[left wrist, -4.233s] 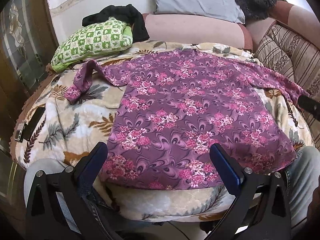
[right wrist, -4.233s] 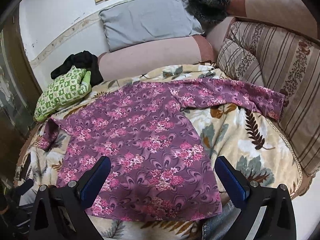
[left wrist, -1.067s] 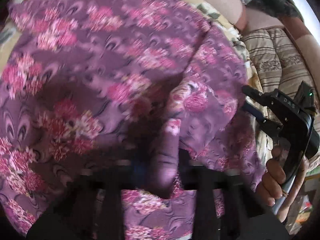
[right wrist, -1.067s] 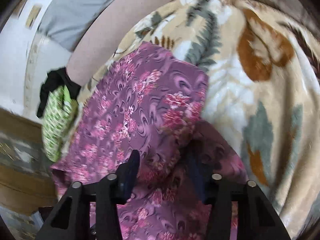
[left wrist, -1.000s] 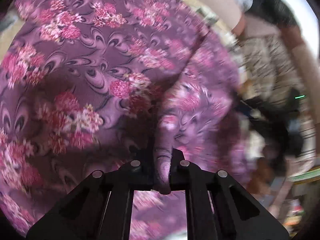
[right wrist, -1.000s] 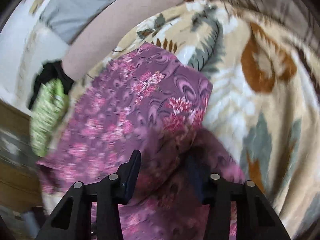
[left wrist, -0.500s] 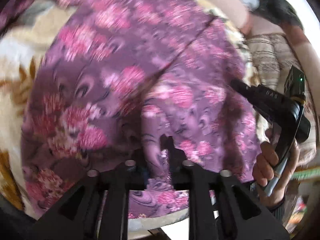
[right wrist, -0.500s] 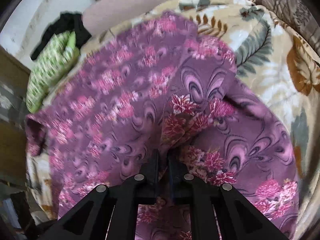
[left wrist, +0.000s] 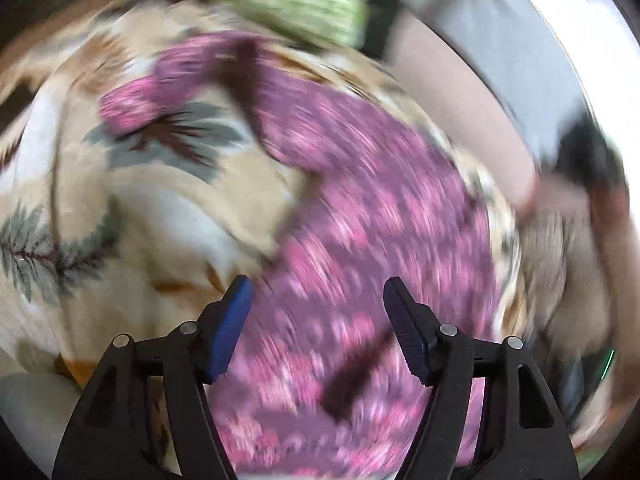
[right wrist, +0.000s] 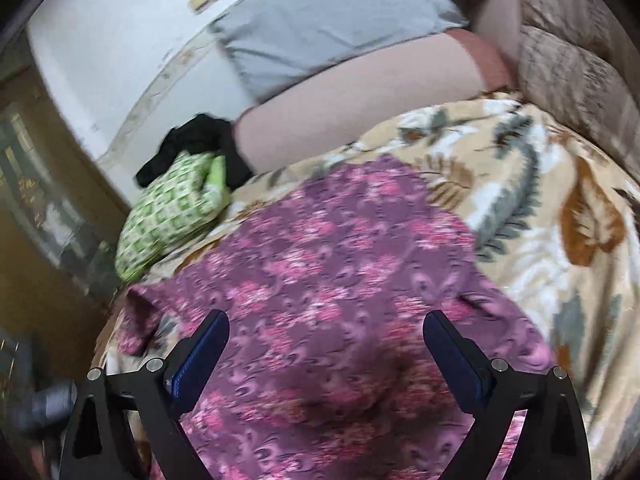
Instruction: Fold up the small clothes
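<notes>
- While the purple floral shirt point(right wrist: 340, 300) lies on the leaf-print blanket point(right wrist: 560, 200), both claws are released, empty.
- Left gripper point(left wrist: 316, 300), right gripper point(right wrist: 326, 336) hover above it.

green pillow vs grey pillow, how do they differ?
The green pillow is checked green and white; the grey pillow is plain. The green one lies on the leaf-print blanket beside the purple shirt; the grey one leans against the wall, up on the sofa back. The grey one looks larger. Neither is touched by a gripper.
</notes>
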### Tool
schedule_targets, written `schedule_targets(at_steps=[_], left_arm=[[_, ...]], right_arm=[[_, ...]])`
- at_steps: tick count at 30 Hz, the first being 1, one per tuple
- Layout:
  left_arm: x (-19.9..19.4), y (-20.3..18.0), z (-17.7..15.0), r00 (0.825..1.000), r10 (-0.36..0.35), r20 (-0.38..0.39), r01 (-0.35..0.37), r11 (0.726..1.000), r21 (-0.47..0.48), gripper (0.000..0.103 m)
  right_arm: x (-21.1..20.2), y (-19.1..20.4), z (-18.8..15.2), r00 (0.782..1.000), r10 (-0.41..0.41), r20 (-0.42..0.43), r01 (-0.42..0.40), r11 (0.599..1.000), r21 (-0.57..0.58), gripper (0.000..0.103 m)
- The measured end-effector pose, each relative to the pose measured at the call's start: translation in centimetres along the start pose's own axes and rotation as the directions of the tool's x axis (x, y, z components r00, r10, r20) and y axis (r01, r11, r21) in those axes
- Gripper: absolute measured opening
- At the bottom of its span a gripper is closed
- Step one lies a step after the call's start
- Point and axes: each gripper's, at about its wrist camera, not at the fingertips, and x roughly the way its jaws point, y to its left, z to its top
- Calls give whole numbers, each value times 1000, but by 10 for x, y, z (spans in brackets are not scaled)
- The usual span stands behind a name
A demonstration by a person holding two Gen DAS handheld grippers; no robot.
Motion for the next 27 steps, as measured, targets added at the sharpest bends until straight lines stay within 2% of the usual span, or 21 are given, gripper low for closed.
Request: schedule_targets(at_steps=[1, 2, 5, 7, 11, 12, 14, 17, 19, 21, 24, 26, 27], left_arm=[[3, 17, 20, 1000, -22, 21, 23, 996, -83, 69], [2, 26, 32, 999, -25, 40, 29, 992, -125, 69], [7, 56, 77, 996, -35, 88, 58, 958, -282, 69], [10, 78, 99, 984, -96, 150, 147, 915, -375, 69], [29, 117, 125, 983, -104, 150, 170, 824, -541, 69], [33, 124, 126, 985, -105, 138, 165, 804, -571, 69], [45, 135, 120, 982, -134, 131, 188, 738, -648, 69], [61, 151, 126, 985, -138, 102, 169, 680, -714, 69], [59, 159, 120, 977, -166, 132, 208, 624, -753, 69], [43, 162, 106, 966, -167, 199, 260, 610, -749, 69], [11, 170, 87, 941, -89, 326, 314, 589, -745, 69], [3, 176, 84, 933, -41, 358, 315, 576, -755, 86], [6, 178, 86, 940, -24, 340, 291, 575, -765, 89]], right_arm=[[0, 6, -3, 1000, 8, 0, -8, 1000, -17, 97], [2, 12, -5, 1000, 17, -10, -17, 999, -37, 97], [15, 25, -14, 998, 31, -54, -34, 997, -71, 97], [25, 32, -19, 996, 36, -84, -44, 995, -91, 97], [34, 46, -27, 994, 26, -108, -43, 987, -157, 97], [36, 47, -28, 993, 30, -114, -48, 986, -162, 97], [38, 51, -31, 991, 39, -130, -61, 983, -175, 97], [42, 55, -34, 989, 37, -144, -64, 980, -190, 97], [44, 57, -37, 989, 22, -148, -53, 977, -208, 97], [45, 59, -39, 990, 7, -142, -39, 974, -225, 97], [47, 61, -40, 989, 9, -149, -44, 972, -231, 97], [48, 62, -42, 988, 8, -156, -46, 970, -238, 97], [48, 63, -42, 988, 7, -156, -45, 969, -242, 97]])
